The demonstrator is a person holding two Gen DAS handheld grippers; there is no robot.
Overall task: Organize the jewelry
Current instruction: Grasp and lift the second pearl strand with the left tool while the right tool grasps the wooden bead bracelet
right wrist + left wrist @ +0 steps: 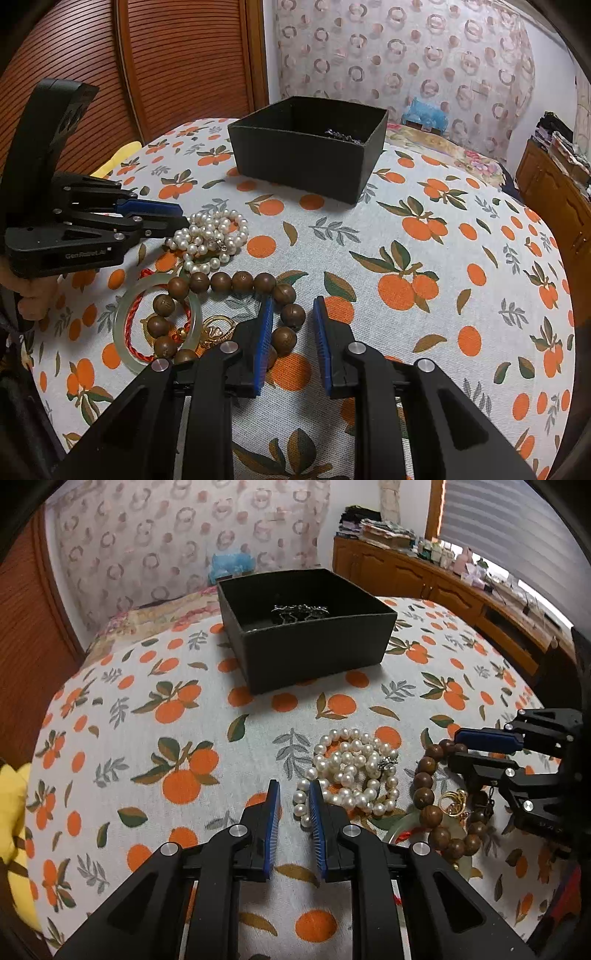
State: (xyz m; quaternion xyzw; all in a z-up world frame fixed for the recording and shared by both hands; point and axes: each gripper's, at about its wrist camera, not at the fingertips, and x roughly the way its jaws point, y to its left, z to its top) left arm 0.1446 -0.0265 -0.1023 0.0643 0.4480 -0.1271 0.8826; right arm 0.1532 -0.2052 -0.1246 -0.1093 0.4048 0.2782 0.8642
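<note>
A black open box [317, 653] [306, 162] sits at the far middle of the table with a silver chain piece [301, 610] inside. A white pearl necklace [351, 771] [210, 236] lies piled on the cloth. My left gripper [294, 794] [184, 216] is open, its tips at the pile's left edge, a few pearls between them. A brown wooden bead bracelet [428, 801] [240, 282], a pale jade bangle [122, 317], a red cord [131, 332] and gold rings [454, 801] [218, 328] lie beside it. My right gripper [293, 306] [458, 746] is open over the bracelet's right side.
The round table [147, 738] has a white cloth printed with oranges. A yellow object [14, 823] lies at its left edge. A wooden sideboard [461, 590] with clutter stands at the right, a slatted wooden door [166, 66] to the left.
</note>
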